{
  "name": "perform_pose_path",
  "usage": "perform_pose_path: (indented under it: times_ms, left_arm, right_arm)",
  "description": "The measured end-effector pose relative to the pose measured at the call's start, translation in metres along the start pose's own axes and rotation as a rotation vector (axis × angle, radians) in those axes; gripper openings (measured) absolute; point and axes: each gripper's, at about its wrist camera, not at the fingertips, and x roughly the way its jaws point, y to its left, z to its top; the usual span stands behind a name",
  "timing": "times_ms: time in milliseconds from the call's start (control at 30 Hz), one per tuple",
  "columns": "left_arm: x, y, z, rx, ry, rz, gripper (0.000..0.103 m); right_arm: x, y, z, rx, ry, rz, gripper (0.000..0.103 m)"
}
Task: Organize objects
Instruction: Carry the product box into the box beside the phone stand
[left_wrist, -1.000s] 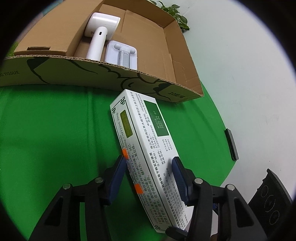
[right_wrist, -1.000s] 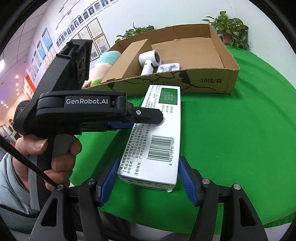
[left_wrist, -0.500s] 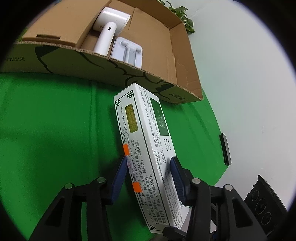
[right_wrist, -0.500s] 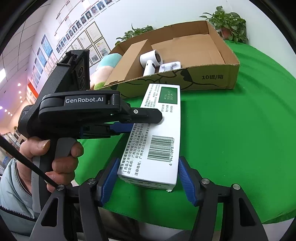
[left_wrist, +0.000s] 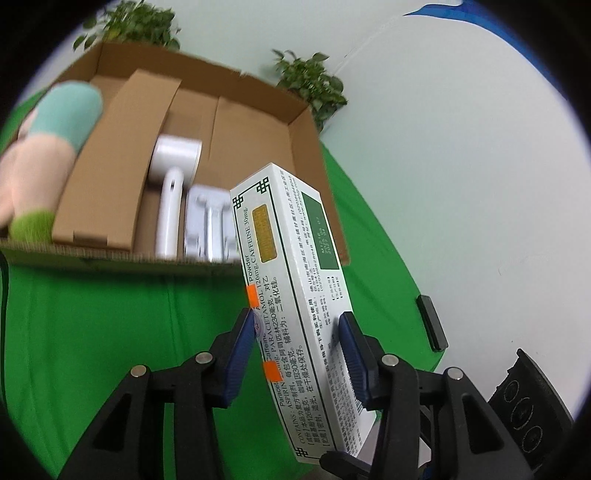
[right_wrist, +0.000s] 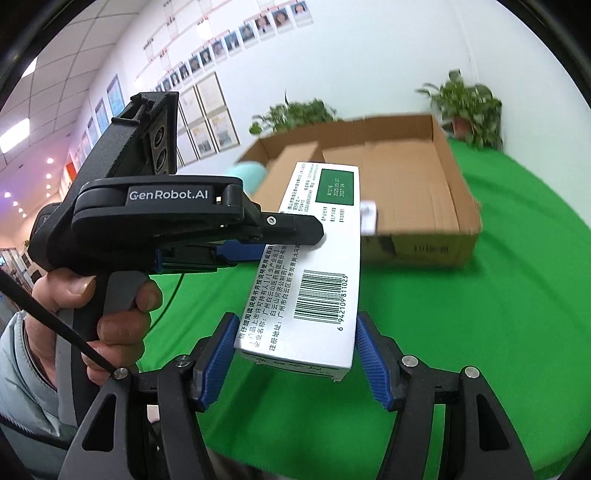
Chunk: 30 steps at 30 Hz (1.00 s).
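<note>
Left gripper: blue pads clamped on the two long faces of the medicine box, jaws just closed in a little further, angled downward. Seen side-on from the right wrist view, gripped by the person's left hand, fingers wrapped round the grey handle. Right gripper: pads pressed on both sides of the box's near end, also pitched downward.
</note>
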Motion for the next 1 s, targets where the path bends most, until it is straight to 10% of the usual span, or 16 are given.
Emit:
perform_pose_path:
  times_ms: [1000]
  left_arm:
    - [0.035, -0.036, 0.148, 0.179, -0.06, 0.01, 0.043]
  right_arm:
    - [0.047, -0.052, 0.159, 0.022, -0.09, -0.057, 0.061]
